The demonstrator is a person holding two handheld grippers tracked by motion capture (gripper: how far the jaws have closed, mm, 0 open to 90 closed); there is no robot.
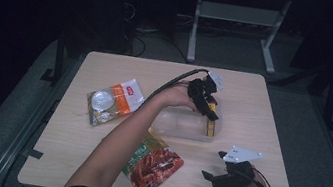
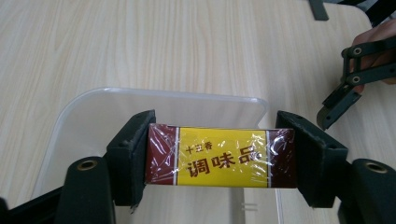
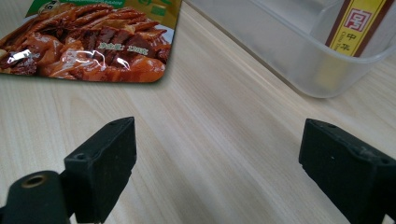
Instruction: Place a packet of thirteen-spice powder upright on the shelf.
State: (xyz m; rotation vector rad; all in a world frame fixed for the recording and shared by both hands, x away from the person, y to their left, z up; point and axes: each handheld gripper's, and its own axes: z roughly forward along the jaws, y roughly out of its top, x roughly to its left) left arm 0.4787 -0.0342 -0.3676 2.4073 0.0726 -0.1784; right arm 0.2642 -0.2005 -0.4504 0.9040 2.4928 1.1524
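Left gripper (image 2: 222,161) clamped on yellow seasoning box (image 2: 222,158) by its ends, long axis across jaws, over clear tub (image 1: 169,124) mid-counter (image 1: 264,104); right gripper (image 3: 217,163) wide open, empty, at tub's 5 o'clock, farther off.

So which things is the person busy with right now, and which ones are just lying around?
Busy with:
- left gripper, jaws around the box
- yellow and brown seasoning box
- clear plastic tub, the box is over it

Just lying around:
- red meat snack pouch
- orange and clear packet
- right gripper, open, resting on the table
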